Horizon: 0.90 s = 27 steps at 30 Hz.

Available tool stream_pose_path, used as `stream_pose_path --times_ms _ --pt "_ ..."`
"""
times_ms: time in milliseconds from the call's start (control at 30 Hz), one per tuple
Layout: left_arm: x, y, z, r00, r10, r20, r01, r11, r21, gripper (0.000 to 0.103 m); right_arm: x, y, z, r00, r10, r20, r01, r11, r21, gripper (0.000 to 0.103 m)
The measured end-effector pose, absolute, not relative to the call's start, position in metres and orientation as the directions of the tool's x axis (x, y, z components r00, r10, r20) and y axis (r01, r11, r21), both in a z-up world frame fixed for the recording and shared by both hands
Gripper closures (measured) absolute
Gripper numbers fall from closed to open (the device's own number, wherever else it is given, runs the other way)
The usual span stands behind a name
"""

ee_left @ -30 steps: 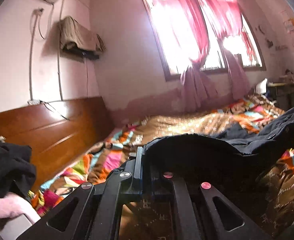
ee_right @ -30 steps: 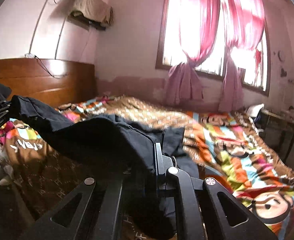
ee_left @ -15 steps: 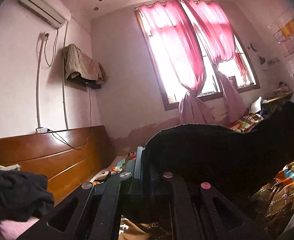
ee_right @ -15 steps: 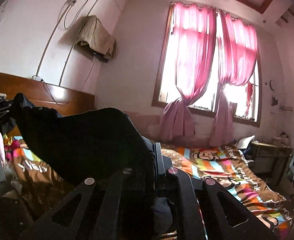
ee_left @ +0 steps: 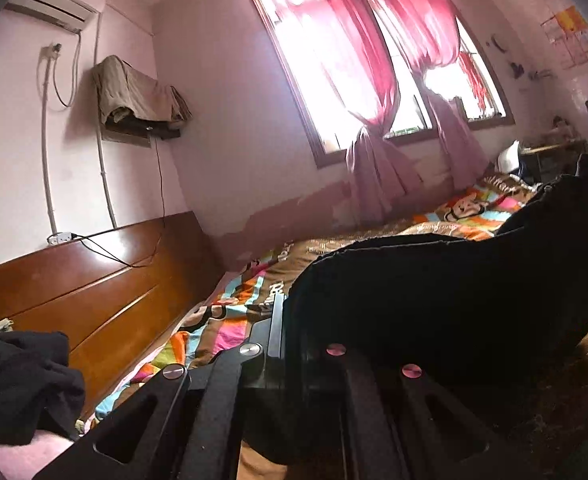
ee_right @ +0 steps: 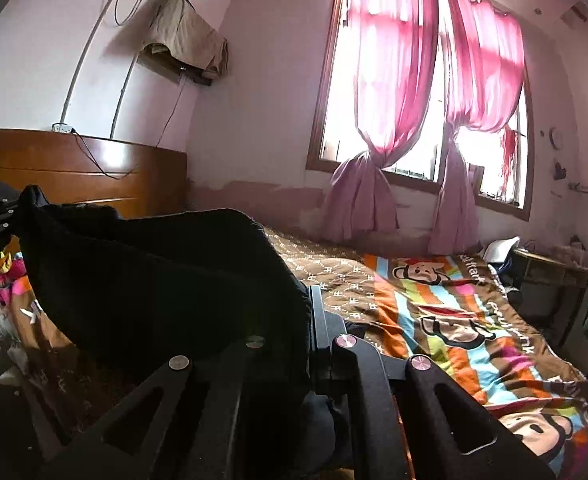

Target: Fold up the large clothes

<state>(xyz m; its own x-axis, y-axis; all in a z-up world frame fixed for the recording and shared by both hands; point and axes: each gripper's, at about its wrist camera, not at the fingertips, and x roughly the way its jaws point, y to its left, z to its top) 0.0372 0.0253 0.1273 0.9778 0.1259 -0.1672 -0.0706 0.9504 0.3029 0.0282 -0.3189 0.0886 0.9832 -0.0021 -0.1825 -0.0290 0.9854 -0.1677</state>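
Two tools [ee_left: 284,312] [ee_right: 313,300] (clamped), one black garment [ee_left: 433,292]

Pink curtains [ee_right: 389,80] knotted at the middle hang over a bright window [ee_right: 433,152]. A wooden headboard [ee_left: 94,280] runs along the pink wall, with an air conditioner [ee_left: 54,4] up top and a brownish cloth [ee_left: 134,96] draped over a wall shelf. The bed wears a cartoon-monkey striped bedspread [ee_right: 453,320].

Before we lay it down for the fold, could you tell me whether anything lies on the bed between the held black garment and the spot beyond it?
Nothing visible does. The black garment hangs stretched between the left gripper and the right gripper, both shut on it. The patterned bedspread beyond it lies bare up to the window wall; what is directly under the garment is hidden.
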Motion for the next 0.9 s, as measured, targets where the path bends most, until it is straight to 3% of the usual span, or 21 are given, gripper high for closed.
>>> stream_pose_path --times_ms 333,600,767,900 --pt "0.13 0.022 0.099 0.947 0.142 -0.289 -0.057 0.957 0.285 0.098 0.109 -0.327 0.062 0.966 -0.007 -0.258 -0.036 0.987 -0.158 0.097" --pt "0.197 0.012 0.082 0.933 0.145 -0.33 -0.037 0.949 0.312 0.098 0.173 -0.332 0.044 0.956 -0.018 -0.293 -0.028 0.988 -0.151 0.097" --pt "0.256 0.005 0.07 0.898 0.16 -0.41 -0.026 0.949 0.314 0.098 0.228 -0.342 0.03 0.942 -0.002 -0.336 -0.046 0.99 -0.134 0.097" --pt "0.287 0.005 0.057 0.872 0.172 -0.458 -0.028 0.952 0.304 0.098 0.259 -0.338 0.021 0.939 -0.011 -0.344 -0.058 0.98 -0.19 0.097"
